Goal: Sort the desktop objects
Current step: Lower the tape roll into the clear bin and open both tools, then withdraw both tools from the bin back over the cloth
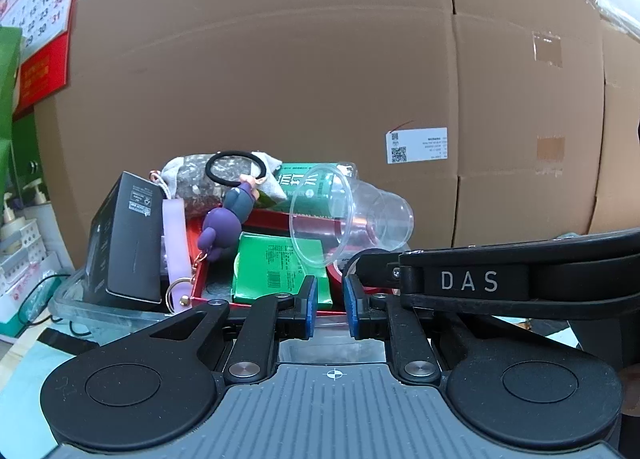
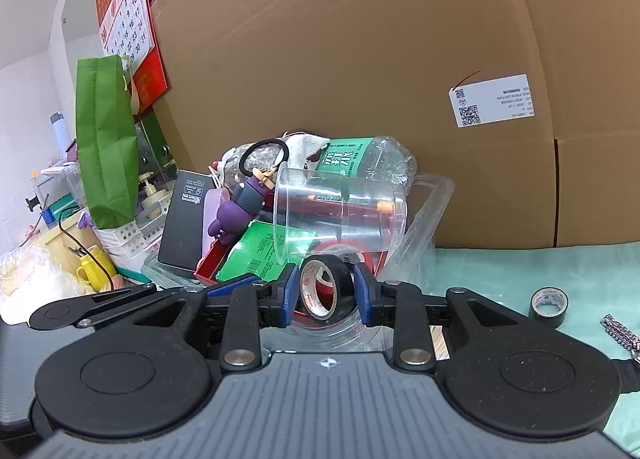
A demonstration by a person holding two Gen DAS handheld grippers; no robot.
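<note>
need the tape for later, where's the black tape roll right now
In the right wrist view, the black tape roll stands on edge between the right gripper's blue pads, over the clear bin, just below the tipped plastic cup.

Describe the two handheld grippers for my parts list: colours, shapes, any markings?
Both look alike: the left gripper and right gripper have black linkage arms with silver pivot pins, blue finger pads, two round black discs, and a grey ribbed body with a small white crosshair mark. White "DAS" lettering runs along the right gripper's black side.
</note>
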